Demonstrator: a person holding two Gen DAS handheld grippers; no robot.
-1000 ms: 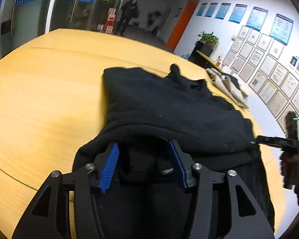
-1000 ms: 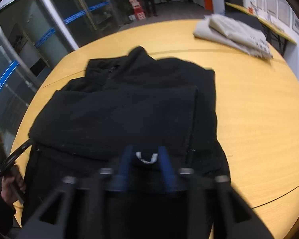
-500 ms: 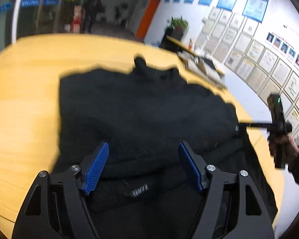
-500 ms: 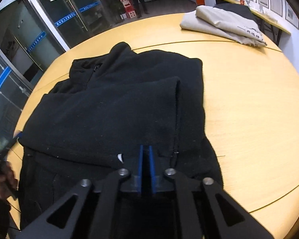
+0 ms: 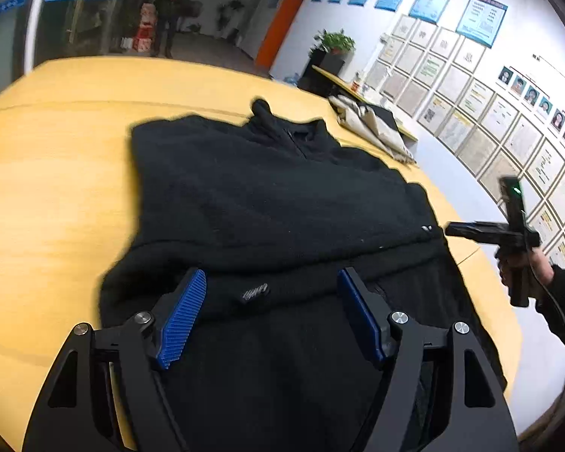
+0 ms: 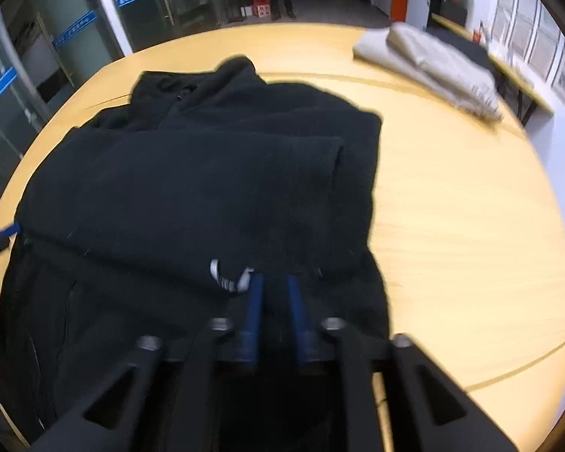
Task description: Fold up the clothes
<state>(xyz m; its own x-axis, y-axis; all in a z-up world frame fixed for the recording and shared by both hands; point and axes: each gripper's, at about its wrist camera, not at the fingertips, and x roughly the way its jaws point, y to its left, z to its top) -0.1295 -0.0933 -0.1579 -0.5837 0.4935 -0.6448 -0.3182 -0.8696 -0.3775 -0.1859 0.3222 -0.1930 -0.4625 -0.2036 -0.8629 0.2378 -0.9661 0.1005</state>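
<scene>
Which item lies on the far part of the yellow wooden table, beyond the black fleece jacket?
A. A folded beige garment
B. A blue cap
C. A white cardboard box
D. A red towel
A: a folded beige garment rests on the yellow wooden table, beyond the collar of the black fleece jacket.

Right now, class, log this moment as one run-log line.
task: fold clothes | left claw: open above black fleece jacket | right claw: nearly shut at jacket edge, grip unclear | yellow table
</scene>
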